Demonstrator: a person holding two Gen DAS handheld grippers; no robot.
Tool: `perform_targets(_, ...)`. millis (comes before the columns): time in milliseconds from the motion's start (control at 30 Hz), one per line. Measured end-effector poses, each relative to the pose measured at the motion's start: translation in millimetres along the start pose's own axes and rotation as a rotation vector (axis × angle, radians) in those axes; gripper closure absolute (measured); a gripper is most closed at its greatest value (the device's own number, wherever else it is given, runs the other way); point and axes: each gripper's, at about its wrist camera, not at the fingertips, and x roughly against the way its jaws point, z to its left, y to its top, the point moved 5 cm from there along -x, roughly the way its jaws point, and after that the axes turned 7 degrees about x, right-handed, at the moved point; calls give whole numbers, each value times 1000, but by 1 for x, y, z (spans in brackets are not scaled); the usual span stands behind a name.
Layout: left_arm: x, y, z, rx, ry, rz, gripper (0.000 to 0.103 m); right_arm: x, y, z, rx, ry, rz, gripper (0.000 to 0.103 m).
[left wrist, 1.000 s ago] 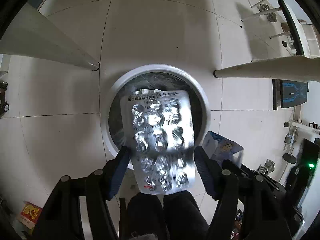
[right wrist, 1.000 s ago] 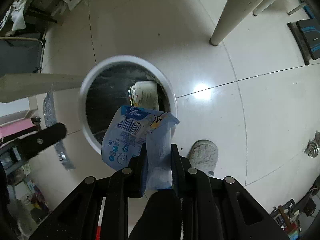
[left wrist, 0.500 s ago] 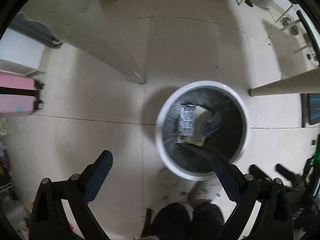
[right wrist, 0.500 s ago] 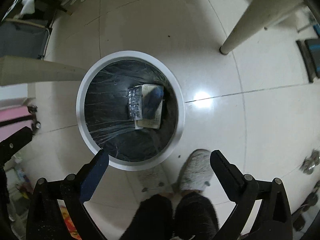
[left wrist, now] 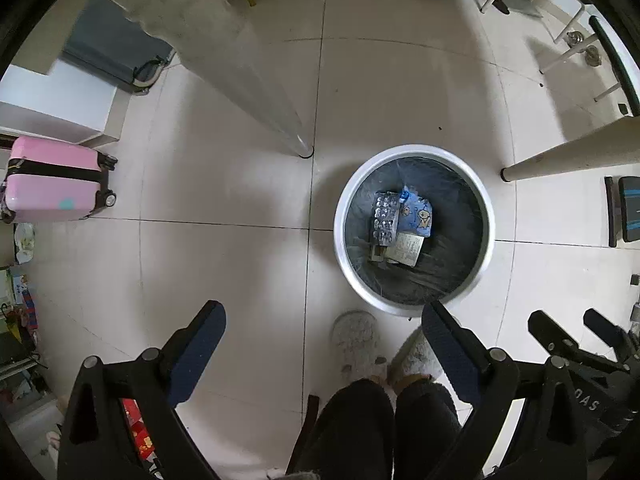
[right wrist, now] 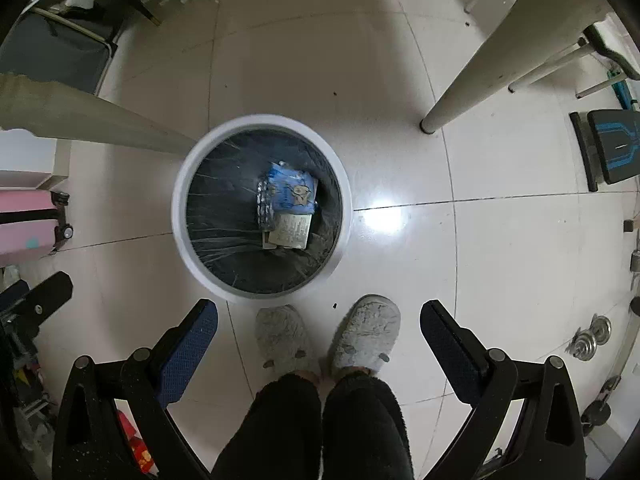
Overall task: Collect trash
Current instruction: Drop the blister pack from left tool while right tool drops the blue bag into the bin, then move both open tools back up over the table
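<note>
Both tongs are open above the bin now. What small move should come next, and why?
Probably lift both away and turn to look for more trash. The left tongs and right tongs stand open with nothing between them, and the blister pack and the blue wrapper lie inside the trash bin. No other loose trash shows on the floor close by.

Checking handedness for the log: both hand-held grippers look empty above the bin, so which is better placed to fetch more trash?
Neither clearly. The left hand-held gripper and right hand-held gripper are both open and empty; blister pack and blue wrapper lie in the bin. No loose trash shows.
</note>
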Motion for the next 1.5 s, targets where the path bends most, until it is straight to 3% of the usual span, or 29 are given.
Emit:
perform_targets(233, 61, -15, 5, -19, -13, -17, 3, 78, -15, 7, 34, 0, -42, 1)
perform_targets(600, 190, -35, 29, -5, -25, -60, 3, 240, -46, 27, 59, 42, -103, 1)
perform_targets(833, 275, -7, 36, 16, -47, -167, 3, 343, -37, 39, 0, 101, -171, 1)
perform_targets(1000, 323, 58, 21, 48, -57, -256, 3, 407, 18, 31, -59, 166, -250, 1)
perform_targets(1200, 364, 165, -23, 92, -69, -311, 3, 451, 127, -1, -66, 172, -298, 1)
perform_targets(1333, 359, 247, -60, 205, -145, -250, 3, 461, 230, -45, -85, 153, -326, 1)
perform_targets(1500, 325, 342, -116, 448, -324, -47, 4, 443, 368, -94, -129, 176, -304, 1)
